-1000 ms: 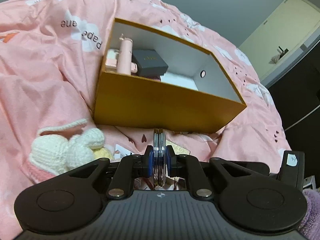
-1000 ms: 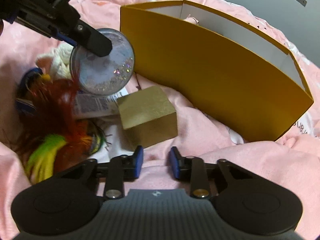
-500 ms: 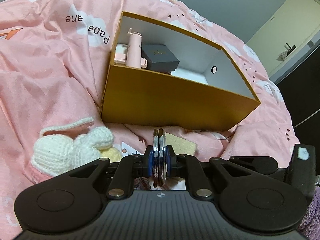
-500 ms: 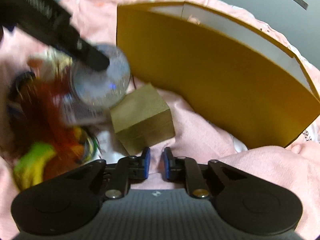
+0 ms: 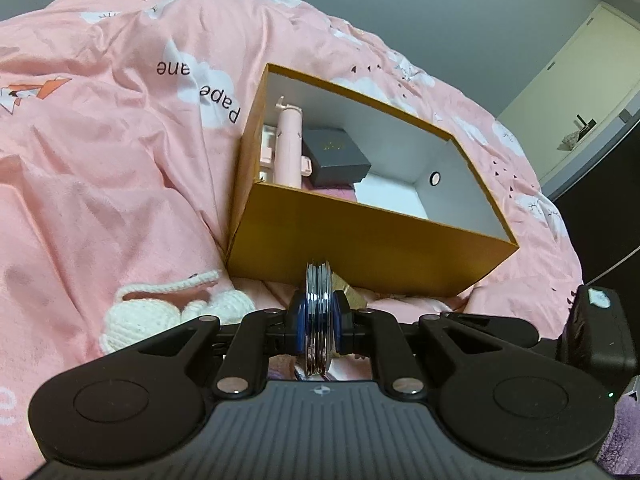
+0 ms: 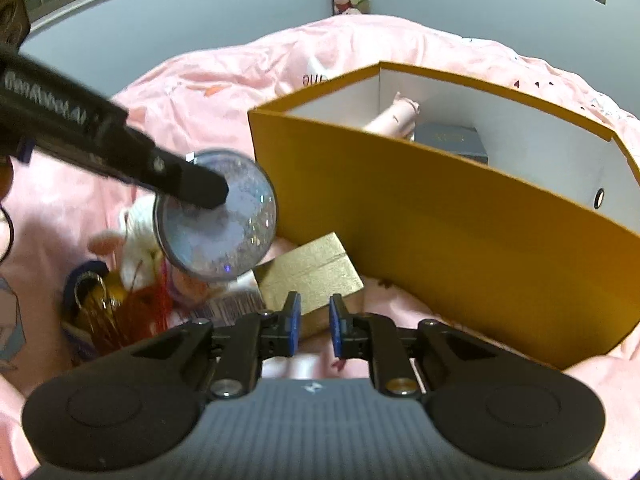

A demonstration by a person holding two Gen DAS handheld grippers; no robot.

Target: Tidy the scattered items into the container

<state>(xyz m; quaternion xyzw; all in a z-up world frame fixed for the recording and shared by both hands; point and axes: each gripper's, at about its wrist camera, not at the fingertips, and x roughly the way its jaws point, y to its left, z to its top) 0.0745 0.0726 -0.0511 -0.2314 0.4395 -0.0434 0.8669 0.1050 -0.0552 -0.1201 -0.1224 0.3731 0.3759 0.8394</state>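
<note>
a bedroom, grey walls, and everything is laid out on a rumpled pink duvet [image 5: 120, 184] printed with clouds. down at the left gripper [image 5: 318, 320], the fingers are clamped tight on a round glittery compact [image 6: 218, 220], pinched flat face to flat face so that the left wrist view sees only its stacked silver rim edge-on. from the right wrist view the disc hangs in the air above the clutter, just short of the near wall of the orange box [image 5: 372, 240] and not over the opening yet. my guess is it's light and rigid but slick on those faces, and probably hinged, so squeezing across the faces as it's held now looks like the sound choice; a rim grip would likely let it roll out.

the right gripper [image 6: 312, 324] sits low with a narrow gap between its blue pads [image 6: 291, 320] and nothing in them, nose pointed at a gold box [image 6: 312, 272] lying on the duvet beside the orange wall. that one looks like stiff card, light, best taken across two opposite flat sides.

further out, a white crocheted toy [image 5: 160, 316] is soft and will squash, and the orange feathers [image 6: 136, 312] look flimsy. inside the box already: a pink tube [image 5: 289, 144] and a dark case [image 5: 336, 152].
</note>
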